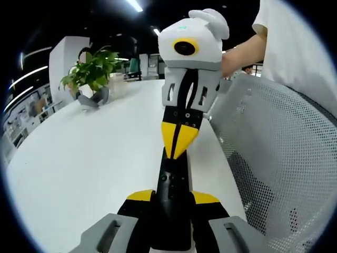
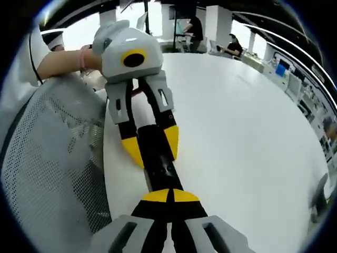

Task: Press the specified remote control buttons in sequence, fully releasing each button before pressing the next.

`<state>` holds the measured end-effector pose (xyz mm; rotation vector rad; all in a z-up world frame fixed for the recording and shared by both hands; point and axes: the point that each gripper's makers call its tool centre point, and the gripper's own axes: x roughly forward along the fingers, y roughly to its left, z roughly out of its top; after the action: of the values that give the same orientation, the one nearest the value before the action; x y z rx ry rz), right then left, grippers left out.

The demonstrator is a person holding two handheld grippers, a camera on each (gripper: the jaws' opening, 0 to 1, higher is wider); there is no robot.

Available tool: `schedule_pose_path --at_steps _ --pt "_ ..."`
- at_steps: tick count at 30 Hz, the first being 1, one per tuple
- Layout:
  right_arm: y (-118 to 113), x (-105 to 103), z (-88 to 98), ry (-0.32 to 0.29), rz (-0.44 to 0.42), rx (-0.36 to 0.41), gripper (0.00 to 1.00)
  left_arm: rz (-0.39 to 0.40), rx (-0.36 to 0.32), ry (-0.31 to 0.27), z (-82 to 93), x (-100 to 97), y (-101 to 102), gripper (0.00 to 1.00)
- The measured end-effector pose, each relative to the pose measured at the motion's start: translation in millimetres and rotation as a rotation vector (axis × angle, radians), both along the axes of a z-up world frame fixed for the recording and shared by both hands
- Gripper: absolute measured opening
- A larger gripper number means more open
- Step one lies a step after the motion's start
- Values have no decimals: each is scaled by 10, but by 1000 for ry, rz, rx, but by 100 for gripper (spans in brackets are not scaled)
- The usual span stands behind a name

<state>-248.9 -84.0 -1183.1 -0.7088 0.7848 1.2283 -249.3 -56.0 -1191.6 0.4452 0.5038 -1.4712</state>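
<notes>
The left gripper view has a potted plant (image 1: 90, 71) at 10 o'clock on the far part of the white surface (image 1: 89, 158), and a mesh chair back (image 1: 284, 158) along the 3 o'clock side with a person's arm (image 1: 239, 55) above it. The right gripper view has the same chair (image 2: 52, 158) at 9 o'clock, the open surface (image 2: 247, 147) spreading toward 3 o'clock, and people seated in the office at 12 o'clock.

The remote (image 1: 172, 205) is a slim black bar, held above the surface near its edge beside the chair. Its long axis runs from gripper to gripper: in the left gripper view from 6 o'clock up toward 12, in the right gripper view (image 2: 158, 163) from 6 toward 11. A few small buttons show on its top face; their markings are too small to read.

The left gripper (image 1: 172, 197) has its yellow-tipped fingers (image 1: 139, 196) closed on the near end of the remote, one on each side. The right gripper (image 1: 179, 139) comes from 12 o'clock with its fingers together, their tip resting on the remote's top face. In the right gripper view, the right gripper (image 2: 169, 196) shows its fingers meeting over the remote, and the left gripper (image 2: 152, 145) clamps the bar's far end.
</notes>
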Motion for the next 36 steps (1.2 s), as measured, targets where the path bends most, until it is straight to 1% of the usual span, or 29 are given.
schedule_pose_path --at_steps 1,3,5,7,8,9,11,12,13,15,17,19,20,22,25,26,28,29,36 --pt "18 0 3 -10 29 -10 0 1 -2 1 1 0 0 26" --pt "43 -14 -3 -12 55 -19 0 0 -1 0 -1 2 0 26" --pt "122 -65 -14 -39 162 -25 0 0 1 0 -1 3 0 26" --pt "100 -54 -27 -124 273 -114 0 0 0 0 -1 3 0 26" --pt "101 -55 -32 -132 284 -123 0 0 1 0 -2 4 0 26" --pt "101 -50 -39 -136 282 -149 0 0 1 0 -3 5 1 26" --pt "115 -41 -42 -119 257 -149 0 0 0 2 -3 7 1 26" --pt "101 -30 -46 -82 190 -155 0 -1 1 1 -4 8 1 26" --pt "104 -17 -47 -68 162 -151 0 -2 2 2 -5 10 0 26" --pt "106 5 -48 -38 101 -133 0 -3 2 1 -5 13 -5 26" --pt "101 15 -46 -30 63 -114 0 -3 1 3 -7 17 -14 26" --pt "102 19 -38 0 -2 -70 0 -3 1 6 -7 18 -18 26" --pt "99 25 -33 28 -52 -40 0 -5 1 4 -7 18 -18 26" --pt "89 33 -23 24 -49 -8 0 -5 1 4 -4 18 -18 26" --pt "91 1 -11 -26 29 23 0 -6 1 4 -5 18 -16 26" --pt "75 -7 -13 -18 20 21 0 -7 2 2 -4 17 -16 26" --pt "58 2 -10 -39 46 -3 0 -5 3 0 -5 16 -16 26" --pt "65 22 7 -64 73 -14 0 -6 5 0 -5 16 -15 26" --pt "163 -17 4 -18 135 -31 0 -9 7 -1 -6 13 -15 26"
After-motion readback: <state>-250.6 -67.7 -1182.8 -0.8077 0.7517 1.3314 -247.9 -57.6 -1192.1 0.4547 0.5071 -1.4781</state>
